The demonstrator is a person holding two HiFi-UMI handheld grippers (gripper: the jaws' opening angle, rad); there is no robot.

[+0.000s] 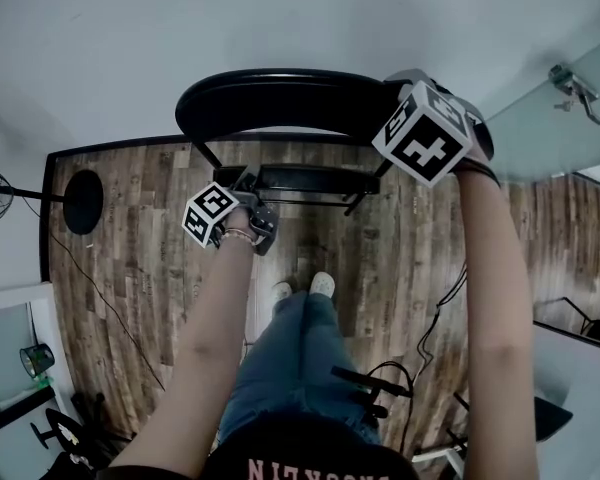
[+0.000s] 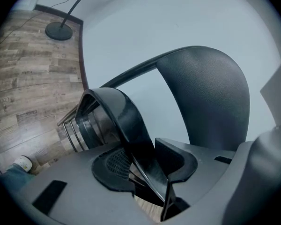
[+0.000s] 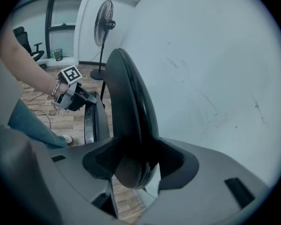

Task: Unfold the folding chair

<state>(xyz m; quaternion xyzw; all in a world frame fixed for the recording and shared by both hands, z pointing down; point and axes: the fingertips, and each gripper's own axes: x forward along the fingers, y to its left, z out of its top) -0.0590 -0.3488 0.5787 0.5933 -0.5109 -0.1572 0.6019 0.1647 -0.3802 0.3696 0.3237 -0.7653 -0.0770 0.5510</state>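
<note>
Unfolding has barely begun: the folding chair [image 1: 280, 103] stands at the wall, its seat [image 1: 315, 178] nearly upright. Left gripper [image 2: 147, 165] clamps the seat's edge and right gripper [image 3: 131, 161] clamps the backrest [image 3: 126, 97]; lowering the seat remains.

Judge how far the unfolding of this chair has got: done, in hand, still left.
Done: the right claw grips the backrest top and the left claw grips the seat edge. In hand: the seat stands apart from the backrest, with wall showing between them, yet looks steep. Left: swing the seat down flat, then release.
</note>
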